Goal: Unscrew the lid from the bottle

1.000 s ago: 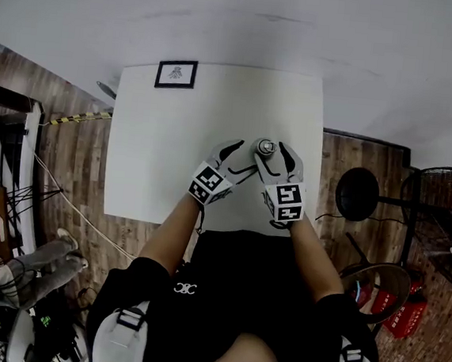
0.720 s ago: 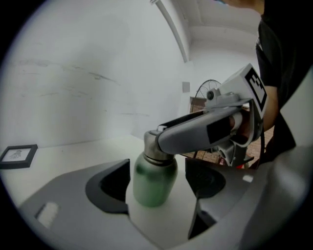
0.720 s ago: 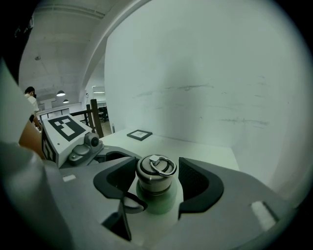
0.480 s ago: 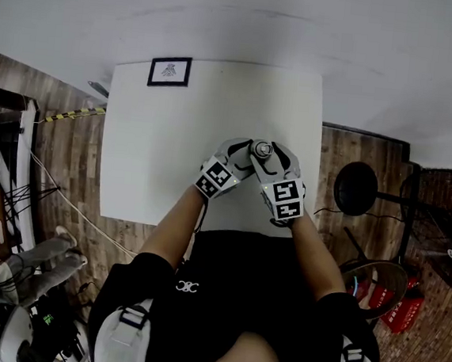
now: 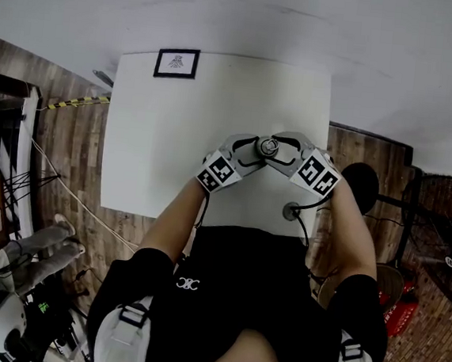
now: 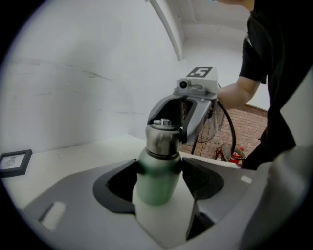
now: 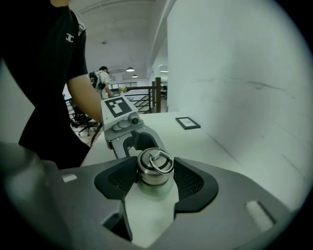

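Jaws just tightened, the left hand-held gripper (image 6: pixel 160 172) clamps the pale green bottle (image 6: pixel 154 183) mid-frame over the white tabletop (image 5: pixel 166 146), the right hand-held gripper (image 7: pixel 155 179) its ring-topped steel lid (image 7: pixel 154 168).

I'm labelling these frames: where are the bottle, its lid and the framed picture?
bottle (image 6: pixel 155 181), left gripper view, green body.
lid (image 7: pixel 154 167), right gripper view, top by the ring.
framed picture (image 5: pixel 177 63), head view, its middle.

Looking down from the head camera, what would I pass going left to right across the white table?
Framed picture → left claw → bottle → right claw. Both claws' jaws have just been closing, with the bottle between them.
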`<action>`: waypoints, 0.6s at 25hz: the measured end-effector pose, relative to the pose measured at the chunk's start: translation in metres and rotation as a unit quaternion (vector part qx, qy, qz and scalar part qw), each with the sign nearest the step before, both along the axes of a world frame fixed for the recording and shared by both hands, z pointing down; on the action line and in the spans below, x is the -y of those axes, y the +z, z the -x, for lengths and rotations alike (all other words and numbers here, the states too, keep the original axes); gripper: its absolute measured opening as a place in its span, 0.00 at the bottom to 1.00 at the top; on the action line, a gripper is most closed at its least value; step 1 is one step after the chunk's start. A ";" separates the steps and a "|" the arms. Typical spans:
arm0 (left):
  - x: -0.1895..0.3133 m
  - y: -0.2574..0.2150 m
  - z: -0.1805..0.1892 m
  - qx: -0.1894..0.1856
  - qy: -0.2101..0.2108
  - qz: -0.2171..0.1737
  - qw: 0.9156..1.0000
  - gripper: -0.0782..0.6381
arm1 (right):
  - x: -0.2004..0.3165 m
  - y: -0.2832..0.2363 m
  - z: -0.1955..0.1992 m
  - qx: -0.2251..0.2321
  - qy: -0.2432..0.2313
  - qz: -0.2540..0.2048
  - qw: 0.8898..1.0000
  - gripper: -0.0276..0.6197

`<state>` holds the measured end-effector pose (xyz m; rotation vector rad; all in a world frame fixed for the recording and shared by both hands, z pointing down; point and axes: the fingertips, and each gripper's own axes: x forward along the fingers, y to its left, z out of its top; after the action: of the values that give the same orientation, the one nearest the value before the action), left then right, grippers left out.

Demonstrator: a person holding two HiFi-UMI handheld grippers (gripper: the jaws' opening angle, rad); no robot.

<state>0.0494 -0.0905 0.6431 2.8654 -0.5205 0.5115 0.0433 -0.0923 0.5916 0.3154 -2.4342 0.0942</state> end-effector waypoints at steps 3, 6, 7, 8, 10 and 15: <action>0.000 -0.003 -0.002 -0.001 0.002 -0.002 1.000 0.59 | -0.001 -0.002 -0.003 -0.008 -0.064 0.011 0.998 0.41; -0.001 -0.004 -0.003 0.001 0.002 -0.002 1.000 0.59 | -0.001 -0.006 -0.004 -0.007 -0.048 0.023 0.999 0.41; -0.002 -0.003 -0.002 0.001 0.002 -0.002 1.000 0.59 | 0.001 -0.011 -0.003 0.009 -0.017 0.029 0.999 0.42; -0.003 -0.003 -0.002 0.001 0.002 -0.001 1.000 0.59 | 0.003 -0.019 -0.002 0.034 0.021 0.034 0.999 0.44; -0.002 -0.002 0.000 -0.001 0.002 -0.001 1.000 0.59 | 0.006 -0.041 -0.003 0.095 0.104 0.034 0.989 0.45; -0.002 -0.001 0.002 0.001 -0.002 -0.003 1.000 0.59 | 0.001 -0.051 -0.025 0.143 0.317 -0.028 0.937 0.45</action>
<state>0.0477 -0.0887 0.6420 2.8692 -0.5273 0.5119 0.0680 -0.0937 0.5403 1.1770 -2.5210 0.3737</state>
